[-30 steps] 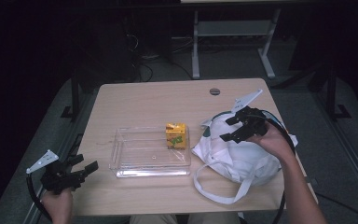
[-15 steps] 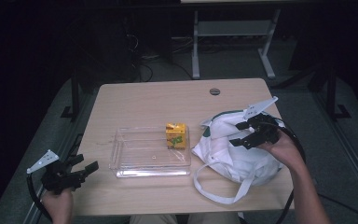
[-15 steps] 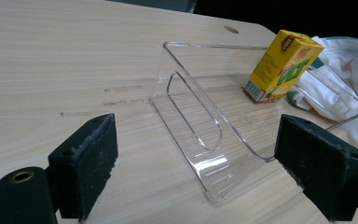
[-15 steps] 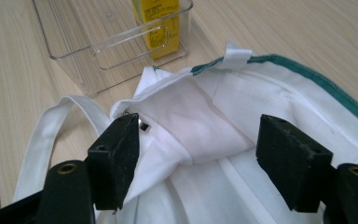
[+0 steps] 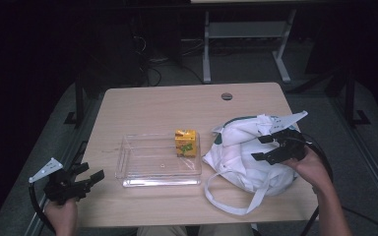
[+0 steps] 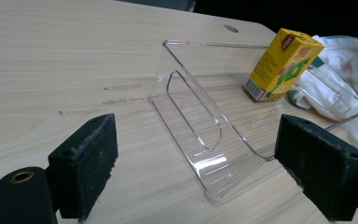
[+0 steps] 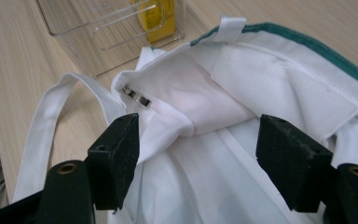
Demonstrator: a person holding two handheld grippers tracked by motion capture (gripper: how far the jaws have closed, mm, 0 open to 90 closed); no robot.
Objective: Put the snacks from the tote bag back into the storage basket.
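A dim lab: bare wooden table, floor cables.

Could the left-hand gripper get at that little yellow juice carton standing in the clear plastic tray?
Probably yes. The left gripper is open and holds nothing, and bare table lies between it and the clear plastic tray. The yellow juice carton stands at the tray's far end, so the gripper must pass over the low tray wall.

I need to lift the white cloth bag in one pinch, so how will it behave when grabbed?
The white cloth bag lies crumpled in soft folds, so it will probably sag and drape rather than hold shape. Its long strap loops loose over the table and would likely dangle or drag. It looks light, though anything inside is hidden. The right gripper stands open over the folds.
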